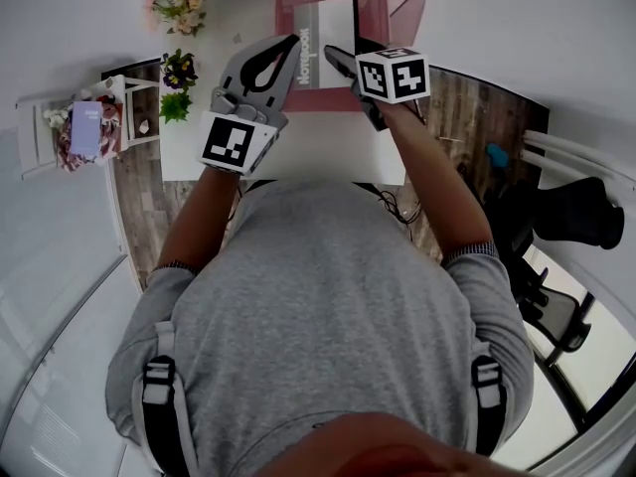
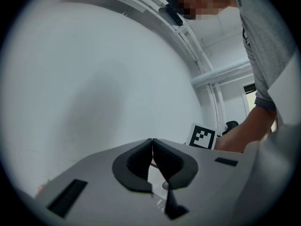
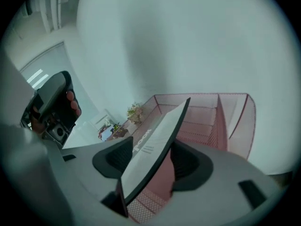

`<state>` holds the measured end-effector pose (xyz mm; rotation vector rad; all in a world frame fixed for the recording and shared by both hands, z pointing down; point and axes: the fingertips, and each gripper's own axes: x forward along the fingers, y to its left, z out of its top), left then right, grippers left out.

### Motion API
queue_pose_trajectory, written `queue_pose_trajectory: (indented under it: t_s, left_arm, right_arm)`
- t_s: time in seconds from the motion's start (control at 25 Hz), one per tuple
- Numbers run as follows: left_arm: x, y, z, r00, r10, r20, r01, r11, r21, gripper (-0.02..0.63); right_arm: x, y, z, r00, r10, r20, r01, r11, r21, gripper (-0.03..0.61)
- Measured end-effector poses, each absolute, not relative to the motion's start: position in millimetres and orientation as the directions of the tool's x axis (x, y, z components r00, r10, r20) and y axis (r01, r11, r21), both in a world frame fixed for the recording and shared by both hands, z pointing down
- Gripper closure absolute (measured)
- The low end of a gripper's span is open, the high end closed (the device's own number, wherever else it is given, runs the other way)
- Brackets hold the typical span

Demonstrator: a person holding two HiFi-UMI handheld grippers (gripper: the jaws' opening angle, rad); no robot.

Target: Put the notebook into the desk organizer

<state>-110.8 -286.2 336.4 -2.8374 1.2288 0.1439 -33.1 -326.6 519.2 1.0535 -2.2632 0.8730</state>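
A grey-white notebook (image 1: 323, 48) stands on edge inside the pink mesh desk organizer (image 1: 383, 3) at the far edge of the white table. In the right gripper view the notebook (image 3: 155, 140) slants between the jaws of my right gripper (image 3: 153, 147), with the organizer (image 3: 235, 121) behind it. The pads stand apart from the cover, so that gripper (image 1: 343, 53) is open. My left gripper (image 1: 294, 38) sits at the notebook's left edge. Its fingertips meet in the left gripper view (image 2: 152, 140), which faces a bare wall, and nothing shows between them.
The white table (image 1: 328, 152) lies in front of me on a wooden floor. Flowers (image 1: 177, 8) and a small plant (image 1: 179, 73) stand at its left. A white stand with odds and ends (image 1: 89, 127) is further left, and a black office chair (image 1: 586, 217) is at the right.
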Motion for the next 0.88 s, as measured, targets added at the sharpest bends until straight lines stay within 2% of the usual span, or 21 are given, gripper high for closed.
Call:
queue_pose_trajectory:
  t_s: [0.52,0.88]
  left_arm:
    - [-115.3,-282.3,343.8,0.687,-0.723,-0.072,-0.725,-0.689,-0.006,0.594]
    - [-115.8,-281.7,343.9,0.685,-0.725,-0.069,-0.727,-0.686,-0.005,0.594]
  right_arm:
    - [-30.2,-324.9,520.1,-0.45,-0.554,0.7,-0.818,0.57,-0.075,0.216]
    - [-24.0,-325.8,519.3,-0.422,-0.577,0.699,-0.83,0.556,-0.042,0.187]
